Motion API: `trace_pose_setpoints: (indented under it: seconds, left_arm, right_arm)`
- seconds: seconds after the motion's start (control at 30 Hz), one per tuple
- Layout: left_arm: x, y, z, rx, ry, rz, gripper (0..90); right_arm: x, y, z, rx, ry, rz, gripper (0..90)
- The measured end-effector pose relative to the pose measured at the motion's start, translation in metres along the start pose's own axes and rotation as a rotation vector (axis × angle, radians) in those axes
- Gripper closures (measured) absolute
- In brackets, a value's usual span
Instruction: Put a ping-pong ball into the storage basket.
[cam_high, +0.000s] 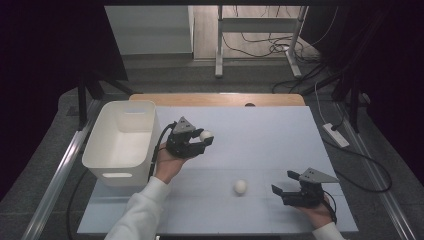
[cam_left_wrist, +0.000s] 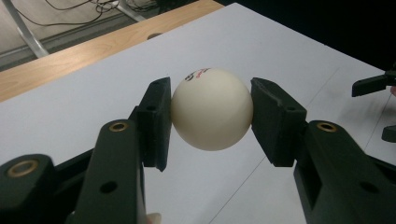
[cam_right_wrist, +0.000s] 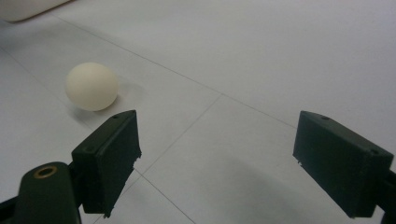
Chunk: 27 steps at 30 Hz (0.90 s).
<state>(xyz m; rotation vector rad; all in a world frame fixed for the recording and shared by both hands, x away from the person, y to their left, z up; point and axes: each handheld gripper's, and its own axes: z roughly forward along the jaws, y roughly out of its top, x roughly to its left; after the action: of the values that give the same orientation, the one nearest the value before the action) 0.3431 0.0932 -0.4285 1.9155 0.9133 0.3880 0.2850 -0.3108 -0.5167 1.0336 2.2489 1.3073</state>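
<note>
Presently on the table (cam_high: 260, 125), a pale sheet over a wooden top: one white bin (cam_high: 121, 141) at the left edge, open side up. Left gripper (cam_high: 204, 140), held above the sheet just right of the bin, jaws clamped on a cream ball (cam_left_wrist: 211, 108); both pads press its sides, and red and dark print shows on its top in the left gripper view. The held ball (cam_high: 205, 135) is off the surface. Second ball (cam_high: 240, 186), cream, lying loose on the sheet between the two hands, nearer the front edge; it appears also in the right gripper view (cam_right_wrist: 91, 86), ahead and left of the jaws. Right gripper (cam_high: 284, 183), low at the front right of the sheet, jaws spread wide with nothing between them, pointed toward the loose ball, apart from it.
</note>
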Motion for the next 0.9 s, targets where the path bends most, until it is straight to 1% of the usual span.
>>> trace_pose_setpoints:
  seconds: [0.53,0.9]
  left_arm:
    - [0.004,-0.002,-0.011,-0.021,0.008,-0.014,51.0]
    - [0.007,-0.002,-0.019,-0.03,0.024,-0.02,51.1]
  right_arm:
    - [0.0,0.0,0.0,0.003,0.001,-0.001,14.3]
    - [0.0,0.0,0.001,0.004,0.002,-0.002,14.3]
